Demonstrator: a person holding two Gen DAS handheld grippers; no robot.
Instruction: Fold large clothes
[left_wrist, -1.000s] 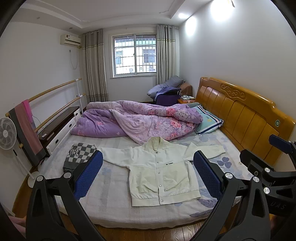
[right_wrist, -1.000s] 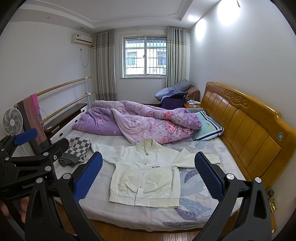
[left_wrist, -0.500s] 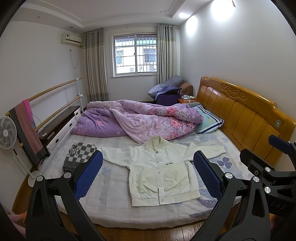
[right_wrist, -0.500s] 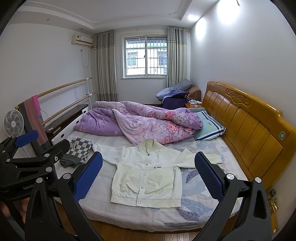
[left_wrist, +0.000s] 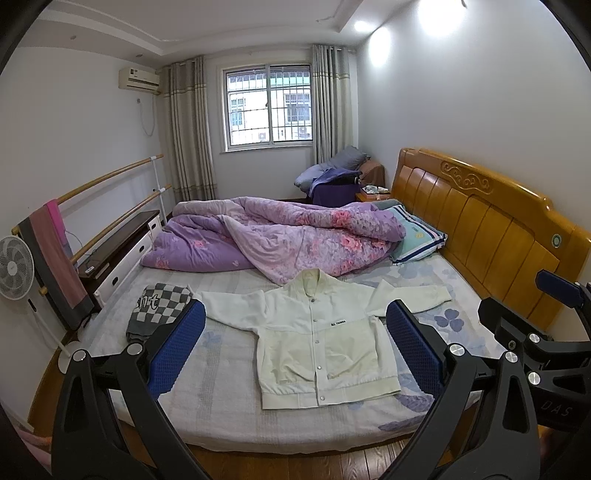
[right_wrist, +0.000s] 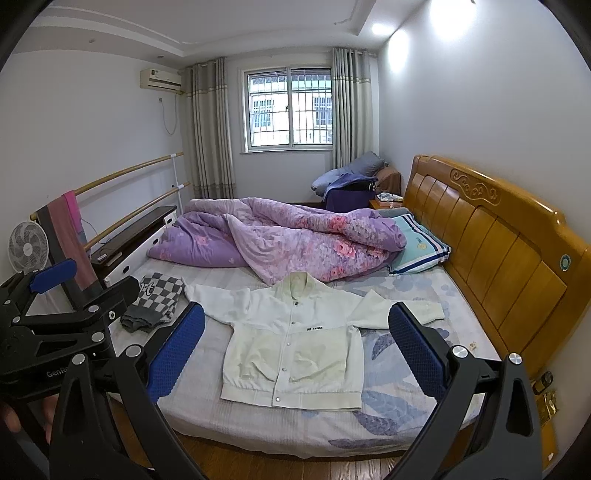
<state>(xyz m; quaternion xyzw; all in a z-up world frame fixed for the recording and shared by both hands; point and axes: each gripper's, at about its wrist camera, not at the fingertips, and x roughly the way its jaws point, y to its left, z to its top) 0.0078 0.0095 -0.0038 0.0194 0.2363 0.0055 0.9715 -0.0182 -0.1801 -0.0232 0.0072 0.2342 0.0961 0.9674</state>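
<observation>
Both grippers, left (left_wrist: 293, 349) and right (right_wrist: 295, 350), hovering spread, pinching nothing. Jacket (left_wrist: 317, 339) lying flat at 12 o'clock on bed (left_wrist: 221, 417).

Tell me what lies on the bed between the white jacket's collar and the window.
The crumpled purple quilt lies there, heaped across the bed just beyond the jacket collar, its edge touching the collar. Both wrist views show it.

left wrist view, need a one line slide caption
Open left tongs hover above a white jacket spread flat on the bed, unfolded.
</observation>
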